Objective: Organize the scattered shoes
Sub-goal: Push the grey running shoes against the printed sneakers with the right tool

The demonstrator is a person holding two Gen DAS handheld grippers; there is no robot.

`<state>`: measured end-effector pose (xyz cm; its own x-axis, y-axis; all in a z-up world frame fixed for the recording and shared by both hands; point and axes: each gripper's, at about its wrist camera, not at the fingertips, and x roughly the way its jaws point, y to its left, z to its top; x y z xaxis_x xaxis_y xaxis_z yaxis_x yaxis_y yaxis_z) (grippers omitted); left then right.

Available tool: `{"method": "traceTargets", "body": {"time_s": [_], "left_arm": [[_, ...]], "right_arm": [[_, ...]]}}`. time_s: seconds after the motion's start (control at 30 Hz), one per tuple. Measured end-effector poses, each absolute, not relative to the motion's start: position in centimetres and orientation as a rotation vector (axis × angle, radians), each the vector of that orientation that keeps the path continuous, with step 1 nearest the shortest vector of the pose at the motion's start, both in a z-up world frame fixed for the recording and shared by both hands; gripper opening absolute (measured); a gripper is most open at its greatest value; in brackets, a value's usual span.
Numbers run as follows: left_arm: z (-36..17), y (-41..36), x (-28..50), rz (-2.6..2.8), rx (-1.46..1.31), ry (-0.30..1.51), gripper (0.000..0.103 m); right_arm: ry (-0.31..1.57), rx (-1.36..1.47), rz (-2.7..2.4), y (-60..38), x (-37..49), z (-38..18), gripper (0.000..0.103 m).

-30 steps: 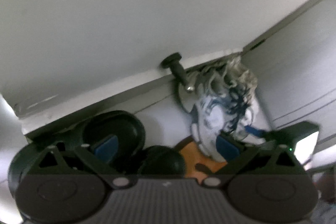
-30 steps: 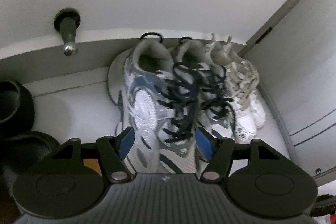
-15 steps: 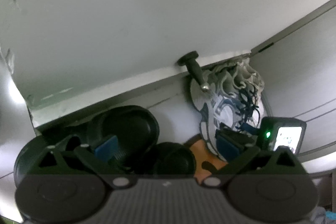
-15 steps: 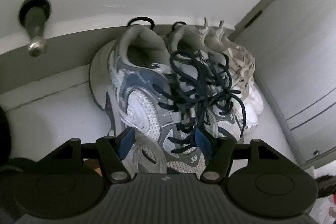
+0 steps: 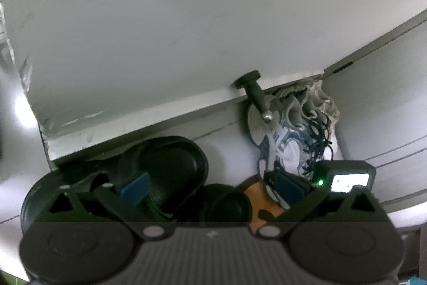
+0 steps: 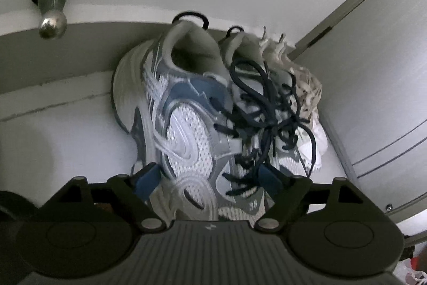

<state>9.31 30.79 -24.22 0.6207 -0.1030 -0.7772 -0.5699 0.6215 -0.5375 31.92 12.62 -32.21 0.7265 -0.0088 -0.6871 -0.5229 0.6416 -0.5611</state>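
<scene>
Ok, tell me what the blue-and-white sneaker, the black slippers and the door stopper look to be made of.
Blue-and-white sneaker: woven mesh panels with smooth, likely synthetic overlays; the mesh holes show, and the laces are dark cord.
Black slippers: matte moulded foam or rubber, seamless and ribbed inside; which one is unclear.
Door stopper: dark rubbery stem, shiny metal-looking tip that reflects light.

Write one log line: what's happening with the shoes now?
right hand-held gripper: jaws opening, blue-white sneaker between | left hand-held gripper: open over black slippers | stage: placing
</scene>
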Motion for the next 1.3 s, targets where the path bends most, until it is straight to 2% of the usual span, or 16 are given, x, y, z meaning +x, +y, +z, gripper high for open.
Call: {"method": "traceTargets", "body": {"time_s": [0.1, 0.8, 1.3], "left_arm": [[-23.1, 30.5, 9.2, 0.347, -0.799, 0.853, 0.101], [-23.8, 30.0, 10.1, 0.312, -0.770, 0.837, 0.101], [-25.7, 29.6, 10.8, 0.304, -0.786, 0.854, 0.101]], "right_arm": [[0.693, -0.853, 0.336, 12.7, 31.7, -32.1, 0.085], [0.713, -0.842, 0.311, 11.8, 34.4, -31.5, 0.084], [0.711, -0.993, 0.342, 12.5, 38.9, -32.1, 0.084]]}}
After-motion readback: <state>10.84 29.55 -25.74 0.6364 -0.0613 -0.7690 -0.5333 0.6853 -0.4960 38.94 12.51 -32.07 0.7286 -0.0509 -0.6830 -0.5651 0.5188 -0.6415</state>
